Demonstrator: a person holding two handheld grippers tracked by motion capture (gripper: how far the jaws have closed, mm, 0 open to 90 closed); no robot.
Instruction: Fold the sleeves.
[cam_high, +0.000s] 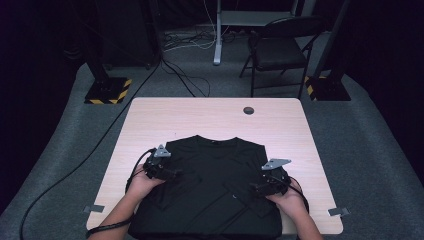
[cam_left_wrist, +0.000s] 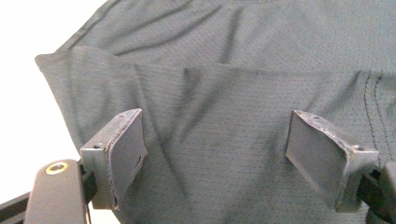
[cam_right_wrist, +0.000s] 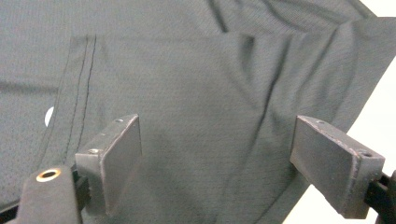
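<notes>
T-shirt (cam_high: 212, 180) lies on table (cam_high: 215, 117), chair (cam_high: 280, 50) behind.

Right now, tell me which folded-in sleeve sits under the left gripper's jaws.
The left sleeve, folded inward over the black T-shirt's body. The left gripper hangs open above it; the other sleeve lies under the right gripper.

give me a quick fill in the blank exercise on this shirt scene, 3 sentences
1. The black t-shirt lies on a wooden ____.
2. Both sleeves are folded ____ over the shirt's body.
3. The left gripper and right gripper both have their jaws ____.

Missing words: table; inward; open
</notes>
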